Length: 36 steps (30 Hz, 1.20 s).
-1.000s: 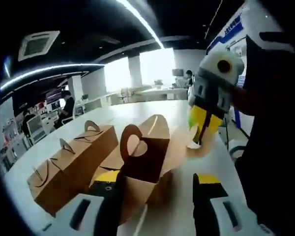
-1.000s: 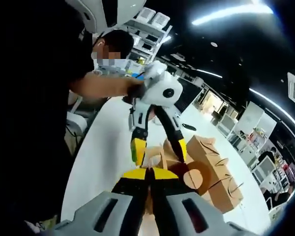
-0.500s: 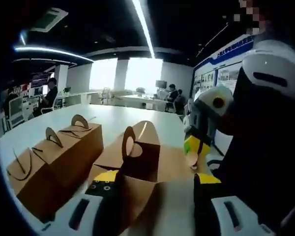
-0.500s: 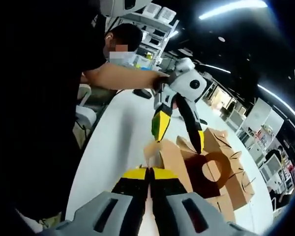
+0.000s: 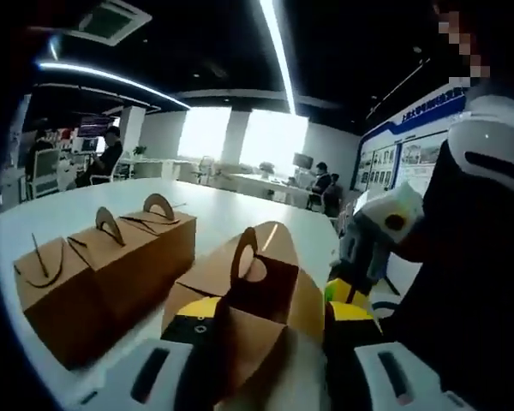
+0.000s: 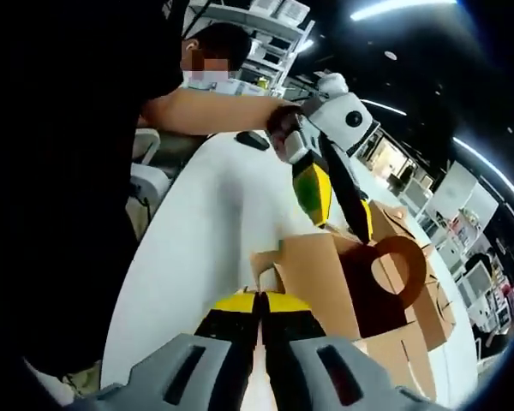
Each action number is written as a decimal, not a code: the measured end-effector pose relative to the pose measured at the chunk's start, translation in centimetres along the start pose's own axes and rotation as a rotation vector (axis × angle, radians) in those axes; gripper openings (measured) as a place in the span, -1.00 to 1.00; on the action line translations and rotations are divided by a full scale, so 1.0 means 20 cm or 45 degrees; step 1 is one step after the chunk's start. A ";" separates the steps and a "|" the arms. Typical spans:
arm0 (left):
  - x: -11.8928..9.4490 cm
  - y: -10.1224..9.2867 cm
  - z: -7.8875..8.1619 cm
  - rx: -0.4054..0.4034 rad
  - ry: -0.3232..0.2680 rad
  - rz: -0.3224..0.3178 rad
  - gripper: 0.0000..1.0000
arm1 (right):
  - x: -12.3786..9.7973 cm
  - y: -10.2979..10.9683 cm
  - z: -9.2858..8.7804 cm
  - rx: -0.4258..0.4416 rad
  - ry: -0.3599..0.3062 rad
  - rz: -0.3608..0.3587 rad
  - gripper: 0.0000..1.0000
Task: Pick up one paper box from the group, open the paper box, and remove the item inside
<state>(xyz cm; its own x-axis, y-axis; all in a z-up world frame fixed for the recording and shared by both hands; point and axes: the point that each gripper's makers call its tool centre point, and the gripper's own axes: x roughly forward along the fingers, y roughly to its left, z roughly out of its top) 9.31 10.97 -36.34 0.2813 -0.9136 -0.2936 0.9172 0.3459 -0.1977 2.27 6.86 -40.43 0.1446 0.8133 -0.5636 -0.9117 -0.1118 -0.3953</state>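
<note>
One open paper box (image 5: pixel 240 291) sits on the white table (image 5: pixel 86 214), nearest in the left gripper view, its handle flap upright. Left gripper (image 5: pixel 270 321): jaws spread, one on each side of the box's near flap. Right gripper (image 6: pixel 259 310): jaws pressed together on a thin cardboard flap of the same box (image 6: pixel 343 282). Three closed paper boxes (image 5: pixel 103 257) stand in a row just beside it. Desks and seated people lie beyond, under ceiling light strips (image 5: pixel 274 43).
</note>
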 end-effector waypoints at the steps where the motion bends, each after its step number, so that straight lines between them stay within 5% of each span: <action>1: 0.00 0.01 0.00 0.032 0.007 0.045 -0.06 | 0.00 0.00 -0.01 0.008 -0.004 -0.004 -0.94; 8: 0.02 -0.03 -0.02 0.137 0.061 0.155 0.01 | 0.03 -0.03 -0.05 0.028 -0.005 -0.031 -0.94; 15: 0.03 -0.02 -0.02 0.130 0.036 0.233 -0.04 | 0.06 -0.05 -0.08 0.014 0.017 -0.065 -0.94; 20: 0.05 -0.04 -0.04 0.303 0.106 0.368 -0.07 | 0.07 -0.07 -0.09 0.018 0.001 -0.094 -0.94; 27: 0.05 -0.03 -0.05 0.408 0.151 0.476 -0.15 | 0.08 -0.09 -0.11 -0.009 0.014 -0.117 -0.94; 36: 0.06 -0.02 -0.06 0.444 0.155 0.521 -0.17 | 0.09 -0.11 -0.12 -0.034 0.035 -0.147 -0.94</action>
<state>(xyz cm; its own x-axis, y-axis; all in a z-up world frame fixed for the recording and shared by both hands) 8.89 10.04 -37.72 0.6186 -0.6812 -0.3916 0.7850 0.5572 0.2709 5.45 7.09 -42.34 0.2590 0.8055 -0.5329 -0.8779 -0.0337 -0.4777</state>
